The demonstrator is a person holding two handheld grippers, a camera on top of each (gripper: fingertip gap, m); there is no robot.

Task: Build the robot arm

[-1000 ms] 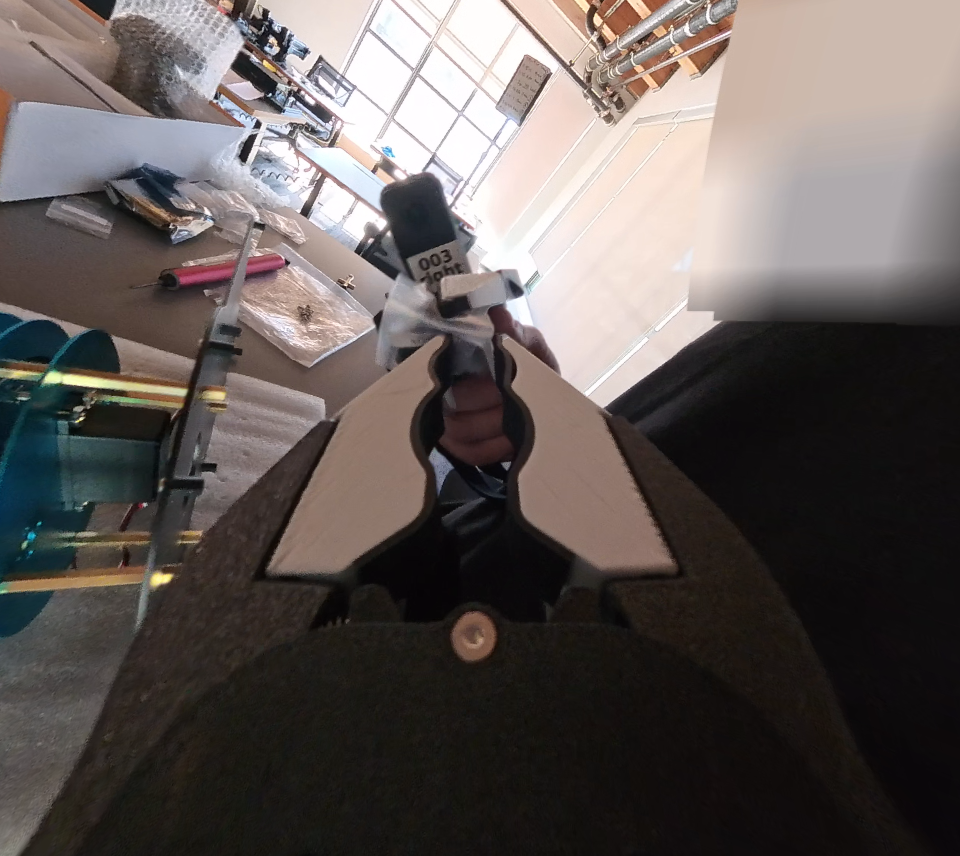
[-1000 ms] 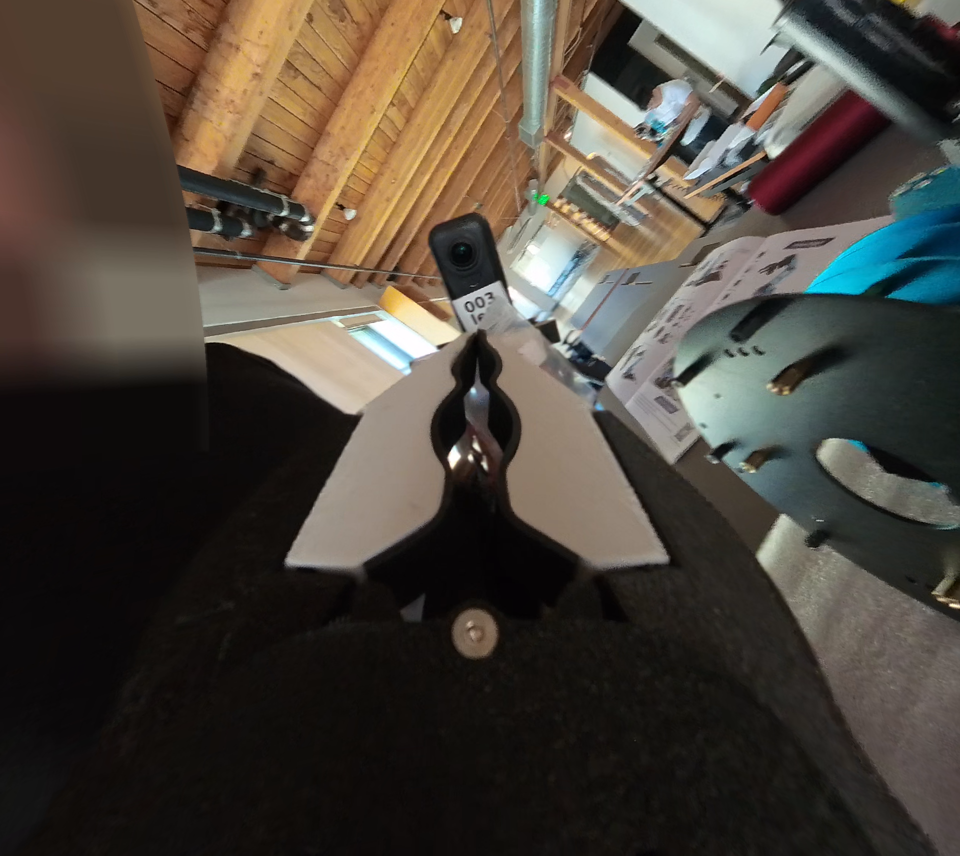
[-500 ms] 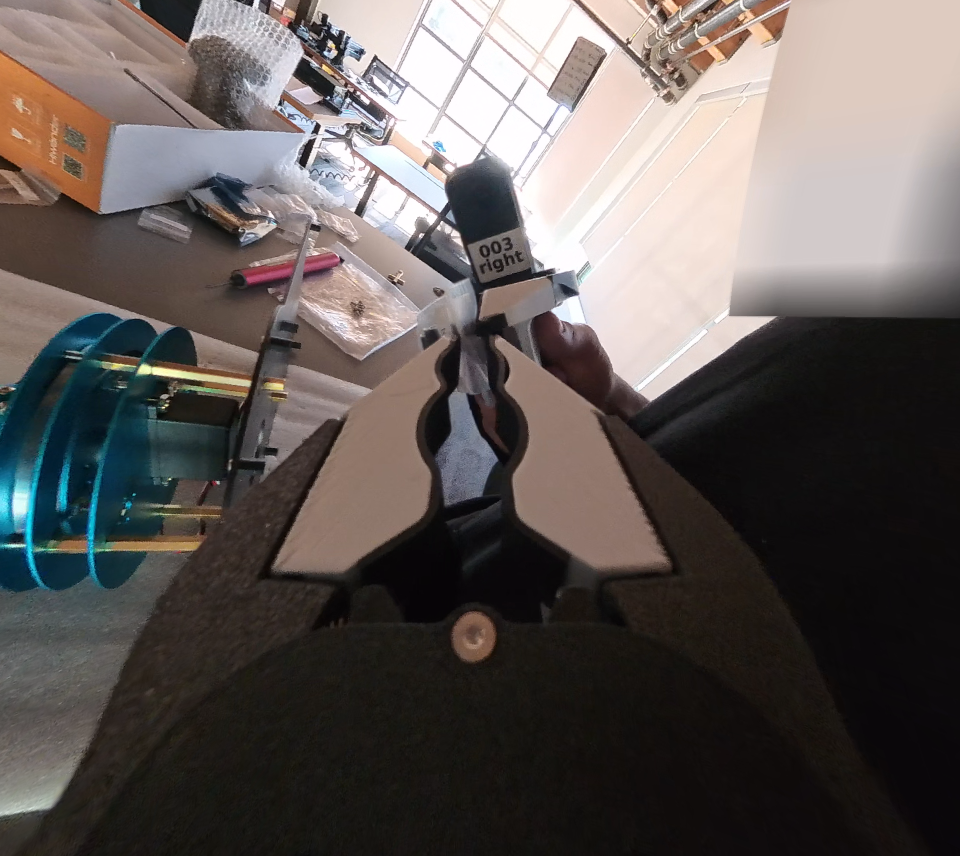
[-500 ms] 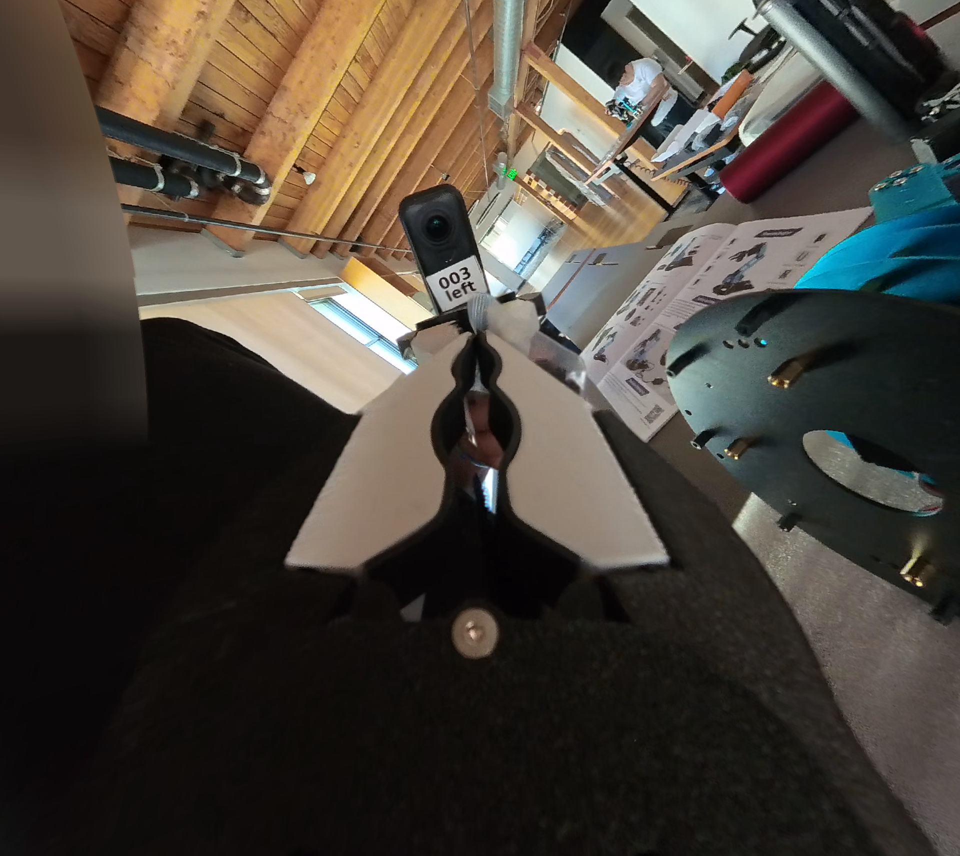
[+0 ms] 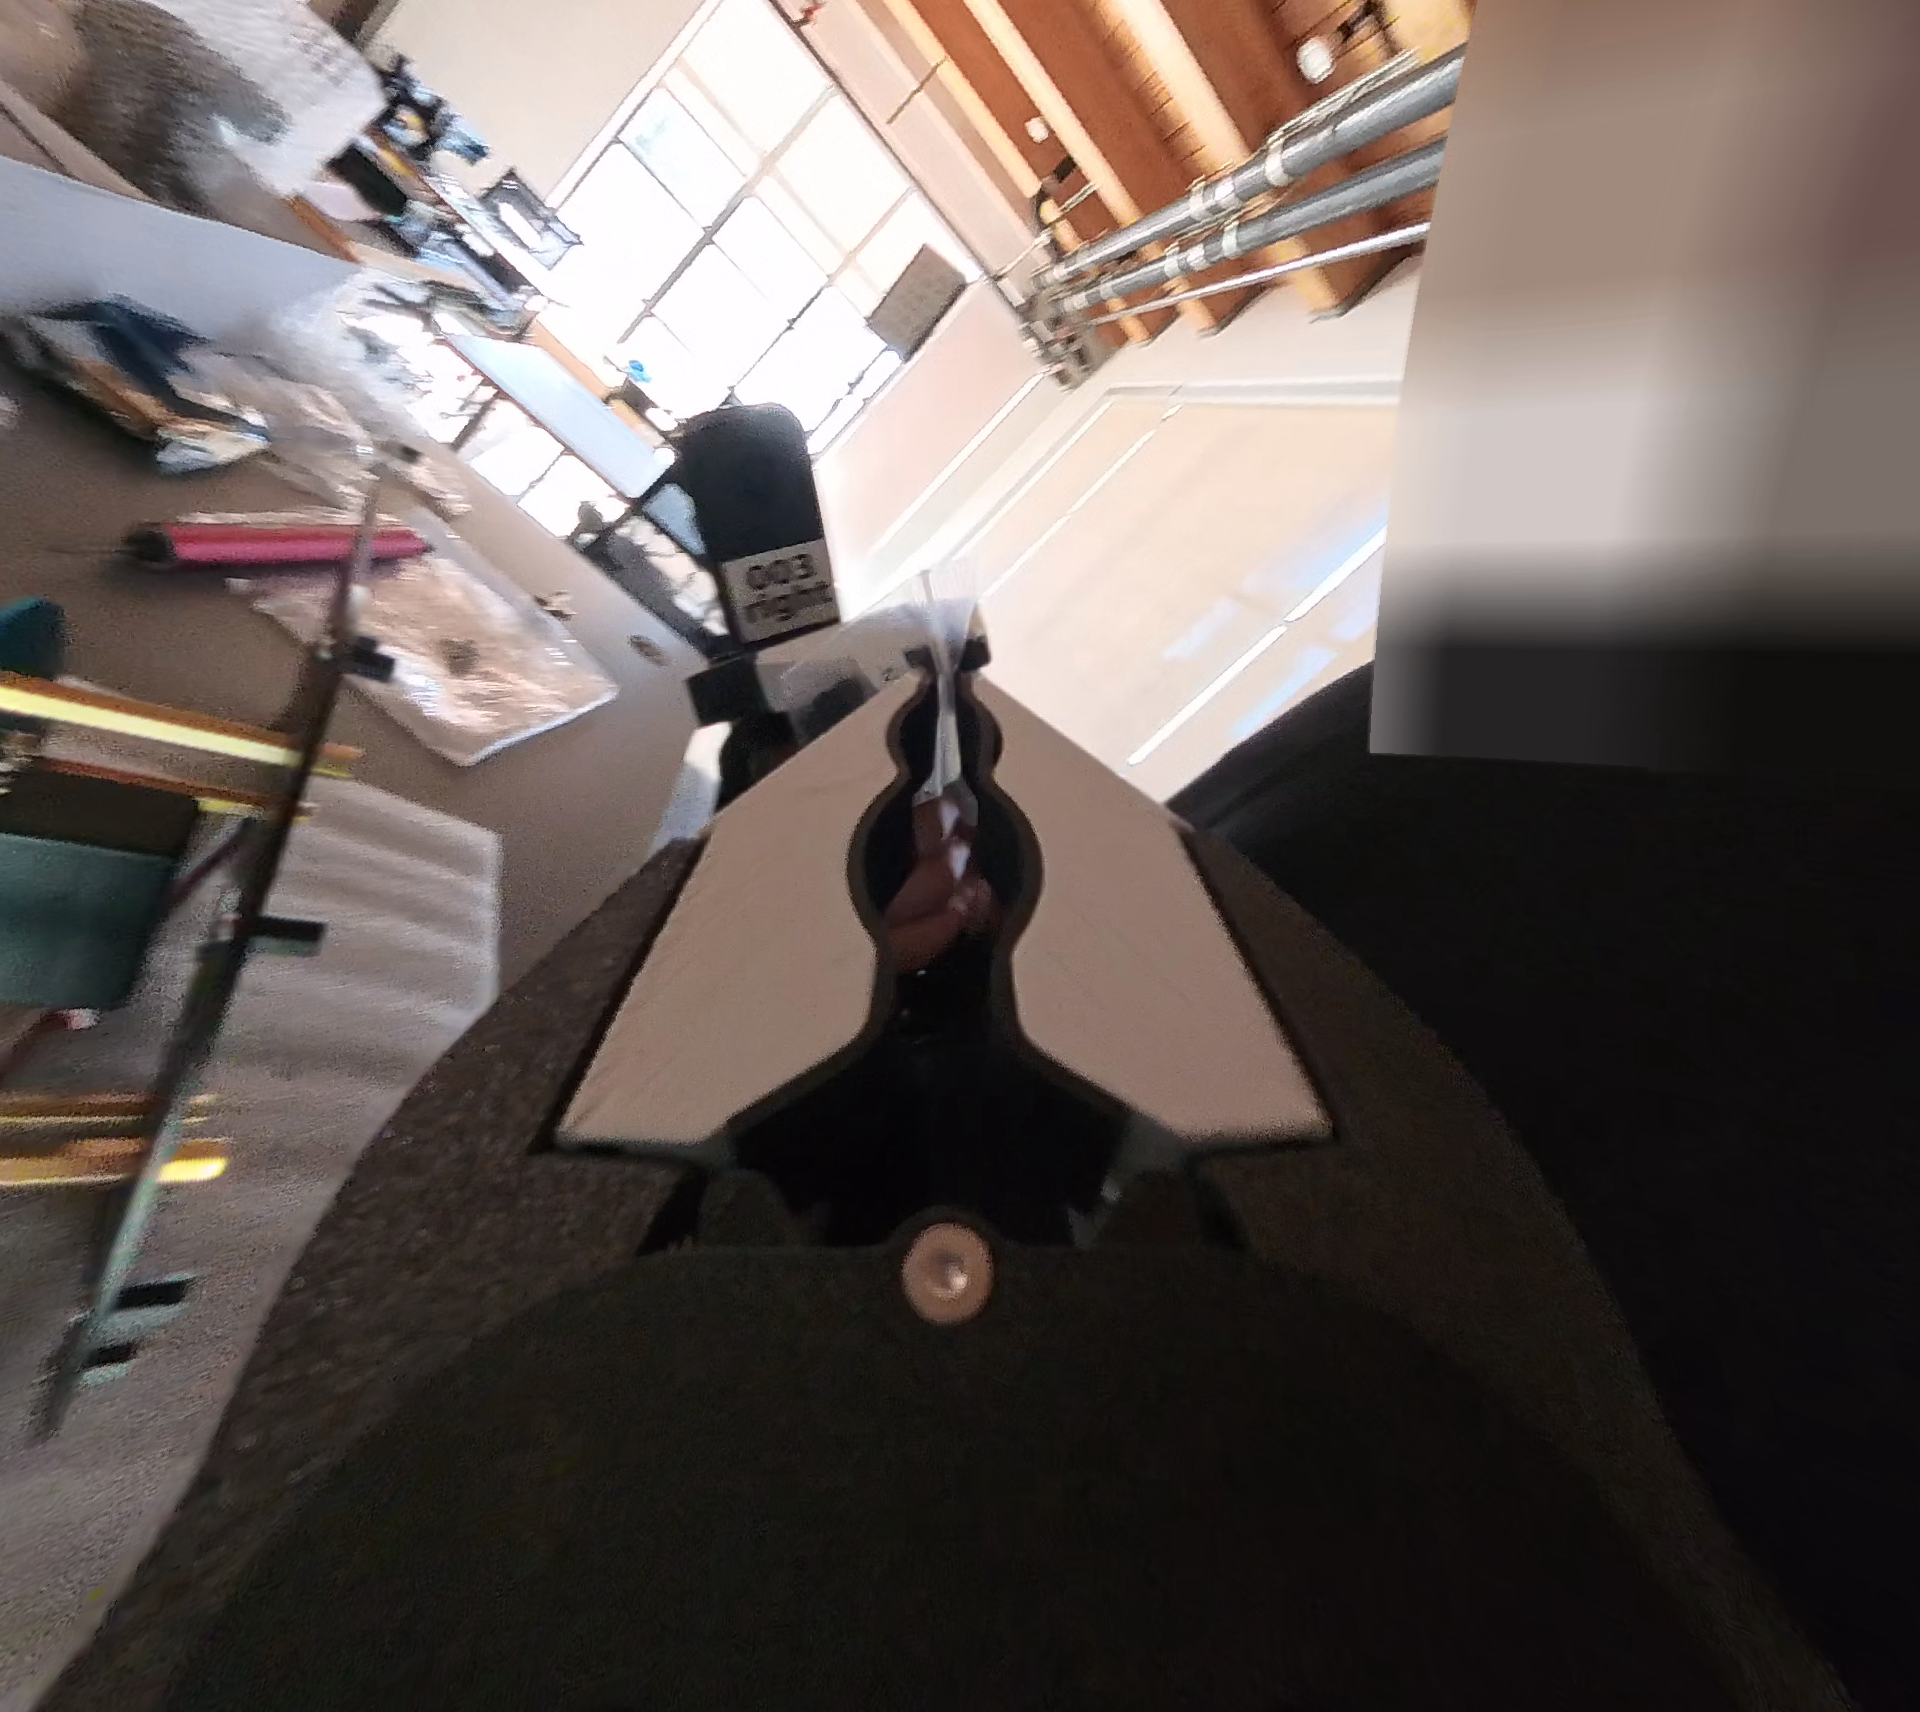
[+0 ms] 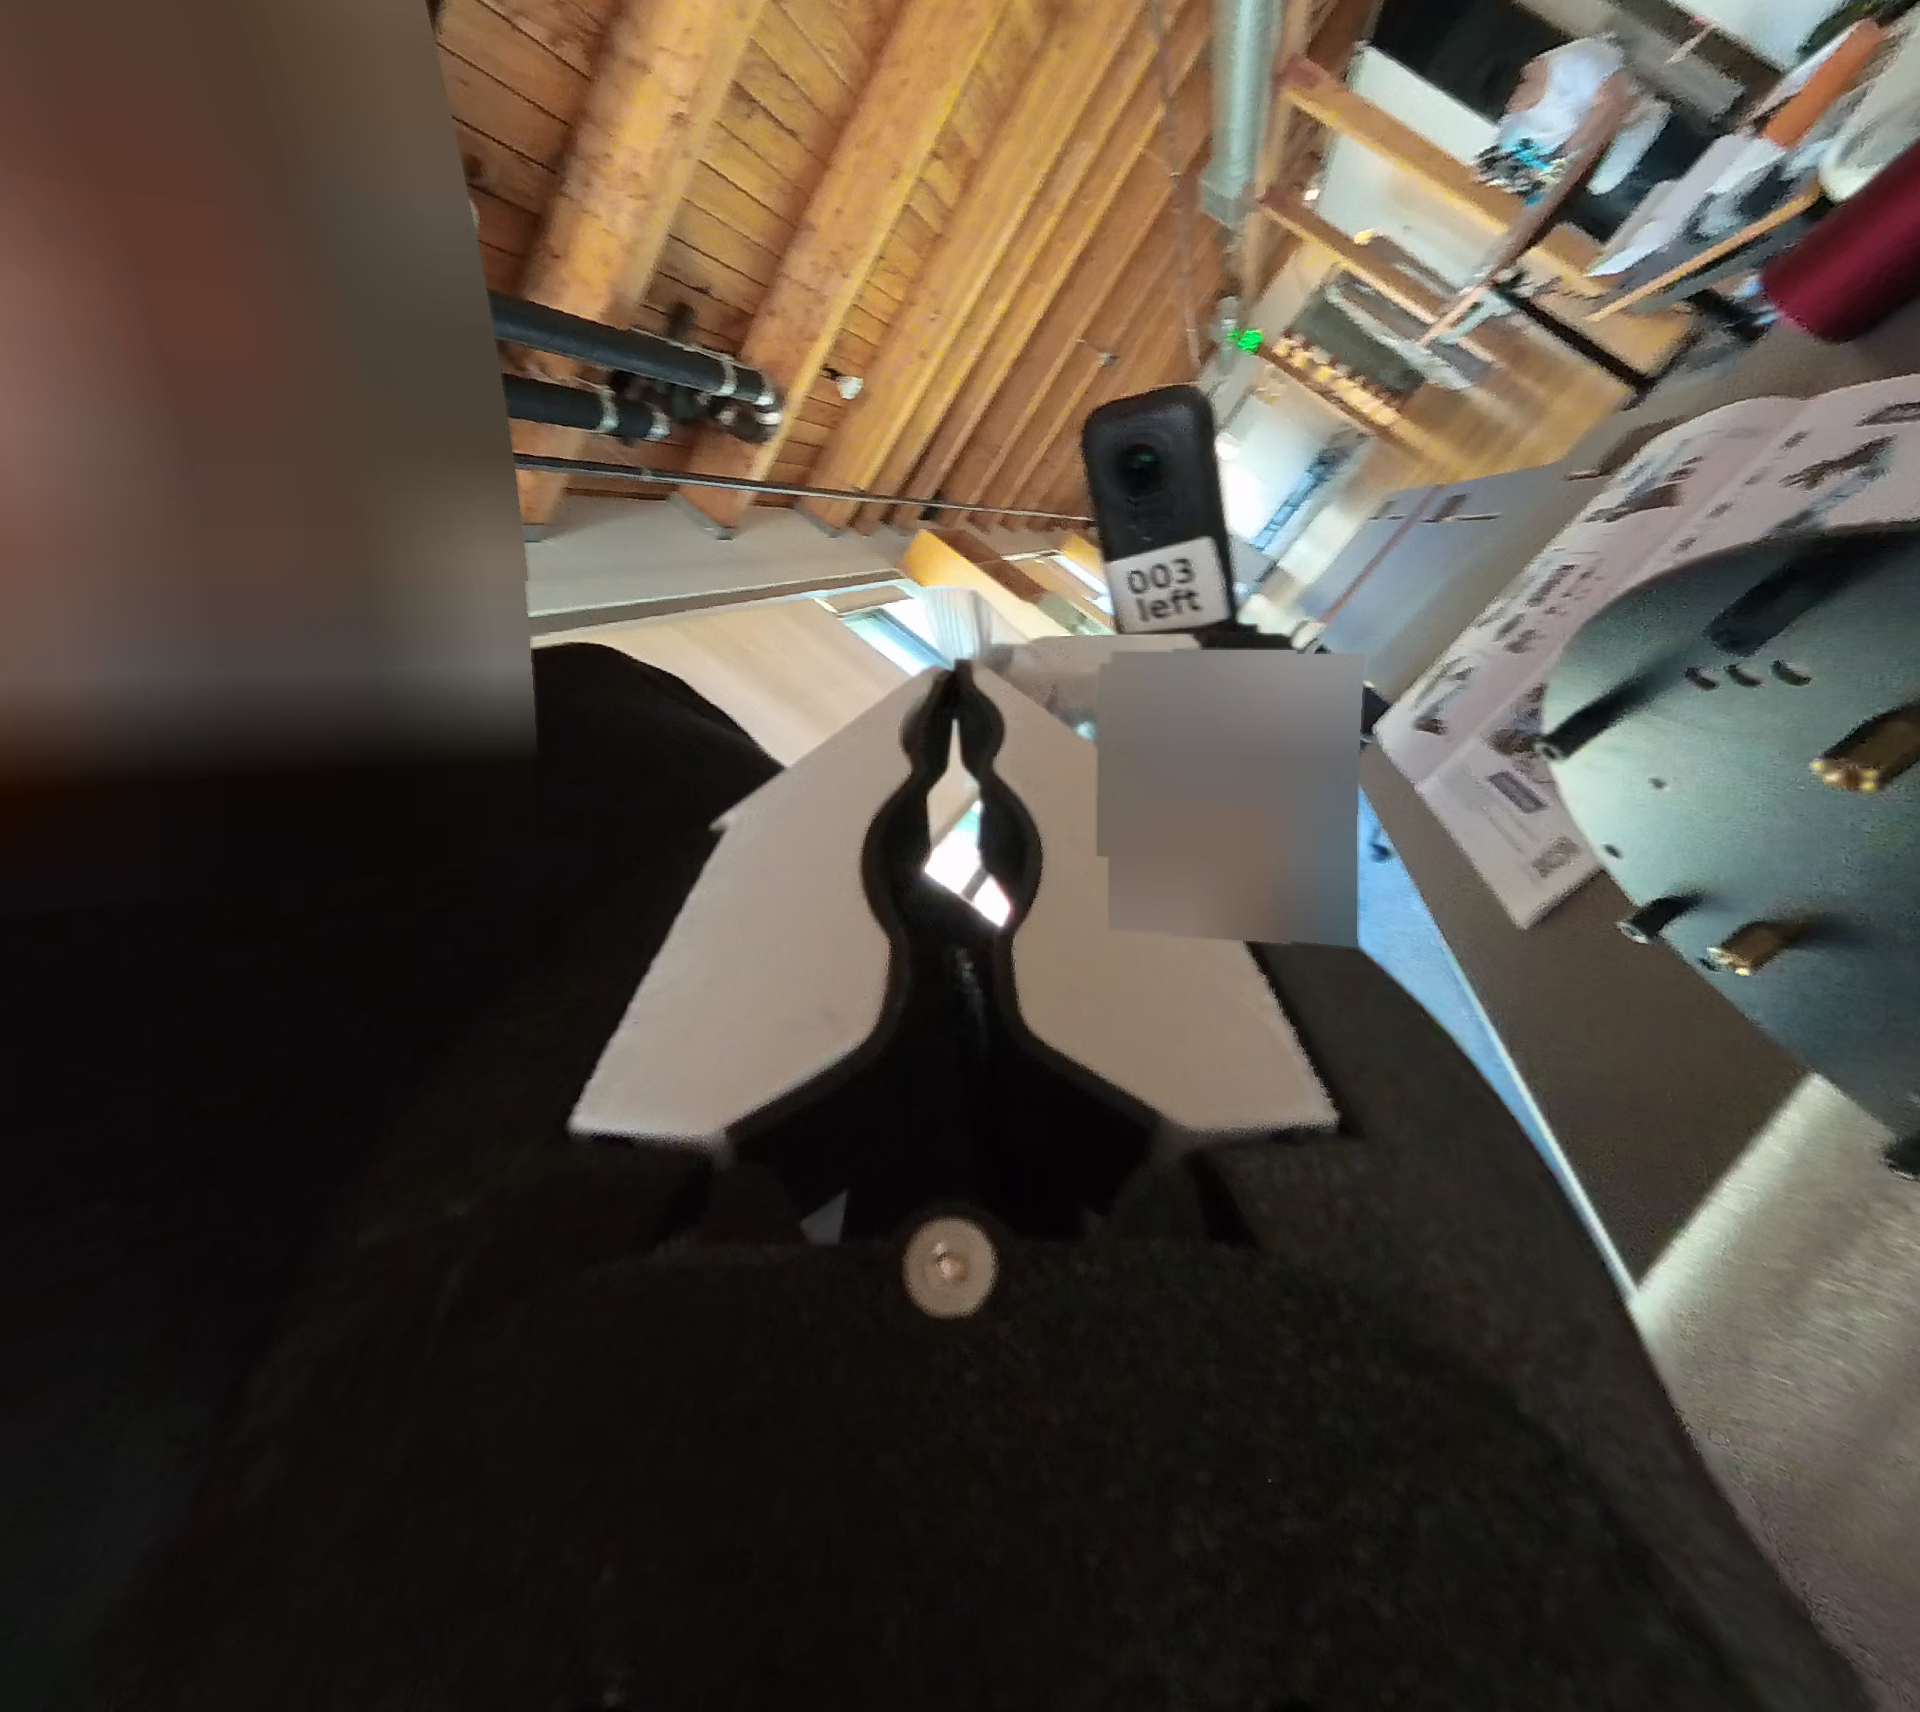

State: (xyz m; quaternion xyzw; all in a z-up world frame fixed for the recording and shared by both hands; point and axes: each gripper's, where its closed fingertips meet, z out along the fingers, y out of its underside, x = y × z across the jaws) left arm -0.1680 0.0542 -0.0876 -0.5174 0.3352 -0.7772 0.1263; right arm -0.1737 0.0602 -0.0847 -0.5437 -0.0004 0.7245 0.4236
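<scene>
The left hand-held gripper (image 5: 943,686), with pale flat finger faces set in rough black foam, has its tips pressed together on a small clear plastic bag (image 5: 948,623), whose crinkled top edge sticks out just beyond the tips. The right hand-held gripper (image 6: 961,683) is likewise closed at the tips, and the same sort of clear plastic fans out above its tips; each pinches the bag, and the two devices face each other closely. In the left wrist view the black camera (image 5: 756,509) on the right device, bearing a white label, stands just left of the left tips. In the right wrist view the black camera (image 6: 1153,488) on the left device, also labelled, stands just right of the right tips. A dark garment (image 5: 1621,1143) fills the right of the left wrist view.

On the grey tabletop (image 5: 582,789) to the left lie a pink cylindrical tool (image 5: 281,542) and a flat clear plastic packet (image 5: 457,654) with small hardware inside. Nearer is a blurred assembly of teal discs (image 5: 62,914) on brass standoffs, resting on a white foam sheet (image 5: 395,914). In the right wrist view a round dark metal plate (image 6: 1766,779) with brass standoffs stands at the right, beside a printed paper booklet (image 6: 1558,706) lying open on the tabletop.
</scene>
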